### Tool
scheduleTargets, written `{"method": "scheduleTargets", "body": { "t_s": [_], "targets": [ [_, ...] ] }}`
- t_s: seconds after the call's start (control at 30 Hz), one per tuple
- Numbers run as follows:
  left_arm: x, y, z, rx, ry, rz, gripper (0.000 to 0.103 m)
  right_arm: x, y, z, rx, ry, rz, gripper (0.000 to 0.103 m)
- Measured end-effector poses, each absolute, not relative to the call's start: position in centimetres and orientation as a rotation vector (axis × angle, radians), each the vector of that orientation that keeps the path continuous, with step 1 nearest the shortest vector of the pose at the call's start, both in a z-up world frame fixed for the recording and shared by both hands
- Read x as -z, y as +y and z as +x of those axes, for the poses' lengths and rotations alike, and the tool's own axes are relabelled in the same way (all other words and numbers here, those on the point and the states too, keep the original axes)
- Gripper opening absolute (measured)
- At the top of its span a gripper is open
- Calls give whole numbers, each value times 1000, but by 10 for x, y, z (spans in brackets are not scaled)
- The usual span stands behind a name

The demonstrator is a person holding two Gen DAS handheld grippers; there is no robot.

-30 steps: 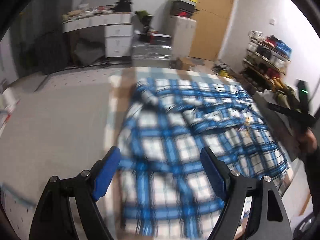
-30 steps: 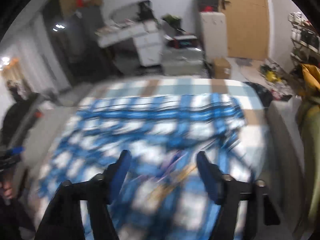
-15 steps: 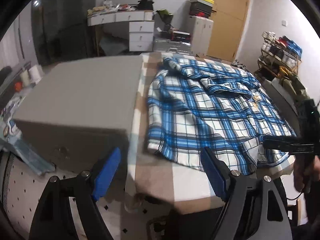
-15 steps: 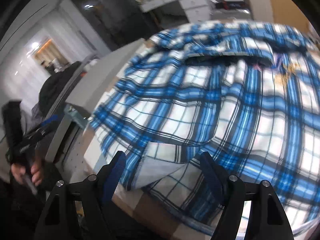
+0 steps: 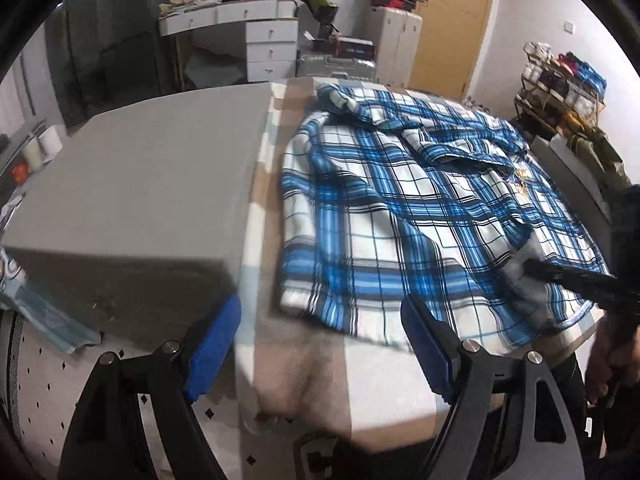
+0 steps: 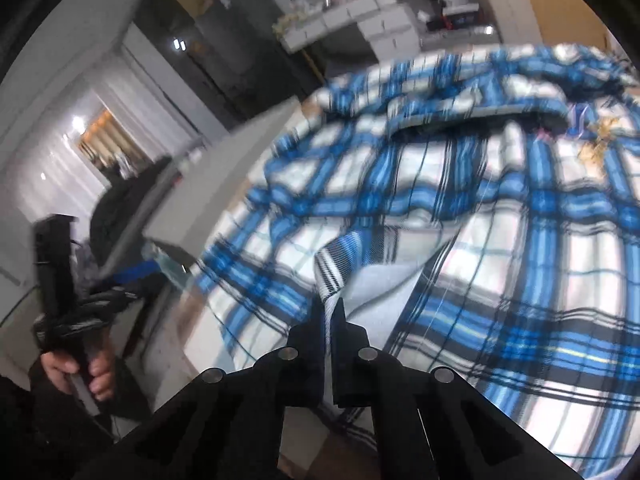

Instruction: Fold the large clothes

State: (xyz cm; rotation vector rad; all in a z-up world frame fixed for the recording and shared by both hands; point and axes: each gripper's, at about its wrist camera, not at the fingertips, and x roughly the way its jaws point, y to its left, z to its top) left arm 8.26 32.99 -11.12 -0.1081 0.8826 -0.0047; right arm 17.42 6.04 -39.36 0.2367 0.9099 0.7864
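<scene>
The blue plaid shirt (image 5: 408, 216) lies spread and rumpled on the table (image 5: 304, 364), ahead of both sets of jaws, and no clean fold is in place, so the job looks barely begun. The right gripper (image 6: 329, 320) has just snapped its jaws together on a turned-back flap at the shirt's near hem, cloth pinched tight between them — first grip secured. The left gripper (image 5: 320, 344) hovers with its jaws spread wide and nothing in them, the shirt's near left corner just ahead and between them, bare table beneath. Still to come, by the look of it: the left jaws taking that corner, then carrying the hem over, and the remaining folds.
</scene>
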Motion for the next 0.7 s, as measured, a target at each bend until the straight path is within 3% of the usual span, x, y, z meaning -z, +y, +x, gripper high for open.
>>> {"method": "scheduleTargets", "body": {
  "t_s": [0.2,0.37,0.4,0.47,0.57,0.63,0.7],
  "targets": [
    [131,325,119,21,958,-35,78,418,33,163,-766,822,311,2],
    [150,331,130,20,1059,-56,49,461,33,152,-762,896,267,3],
    [153,330,129,11,1069,-33,48,468,34,150,-762,900,245,5],
    [150,324,124,15,1053,13,38,480,24,139,-758,892,219,5],
    [147,327,118,11,1055,-5,10,487,12,122,-757,877,229,5],
    [146,330,116,0,1059,-12,5,497,3,122,-742,852,241,11],
    [144,332,112,-25,1061,-10,3,496,-5,115,-723,822,249,25]
  ]
}}
